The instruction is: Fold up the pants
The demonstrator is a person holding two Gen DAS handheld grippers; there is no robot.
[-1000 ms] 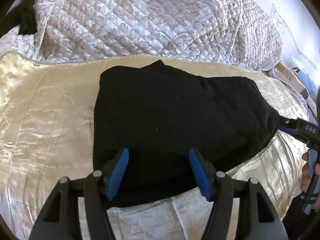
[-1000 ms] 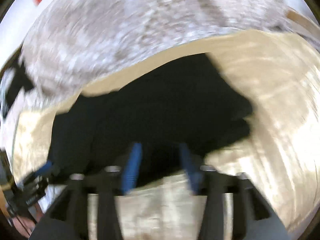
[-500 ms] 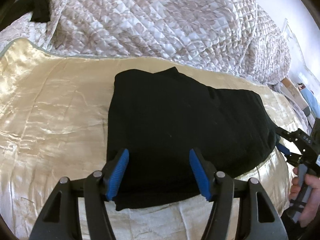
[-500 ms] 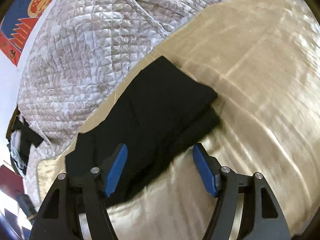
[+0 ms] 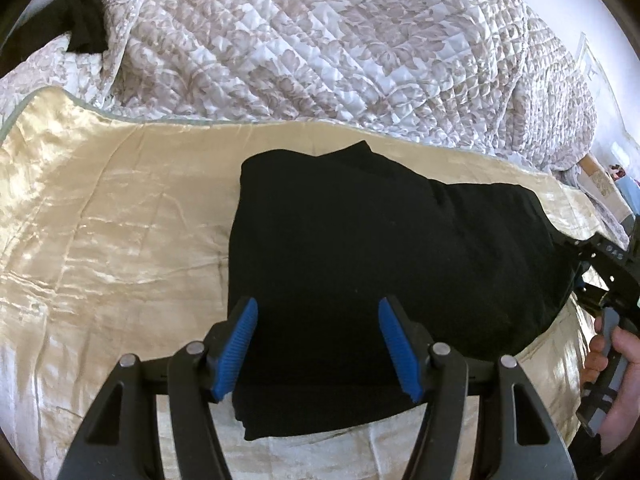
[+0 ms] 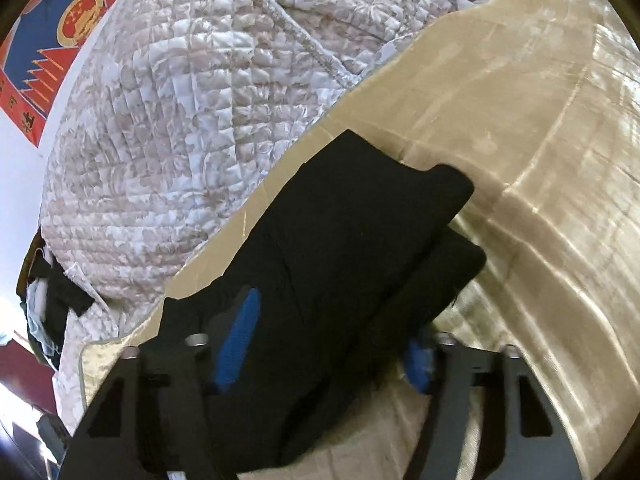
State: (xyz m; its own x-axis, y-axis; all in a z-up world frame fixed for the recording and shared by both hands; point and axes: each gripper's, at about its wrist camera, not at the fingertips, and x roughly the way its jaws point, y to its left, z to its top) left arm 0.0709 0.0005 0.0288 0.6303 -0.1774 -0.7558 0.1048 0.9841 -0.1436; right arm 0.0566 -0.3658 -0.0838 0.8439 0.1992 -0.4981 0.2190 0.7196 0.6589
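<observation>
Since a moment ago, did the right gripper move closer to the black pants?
Yes. Against the cream blanket, the right gripper has pushed forward onto the black pants; its blue fingers now straddle the fold's near end.

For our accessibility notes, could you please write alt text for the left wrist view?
Folded black pants lie on a cream satin blanket, with the open left gripper hovering over their near edge. The right gripper reaches the pants' right end; a quilted floral bedspread lies behind.
</observation>
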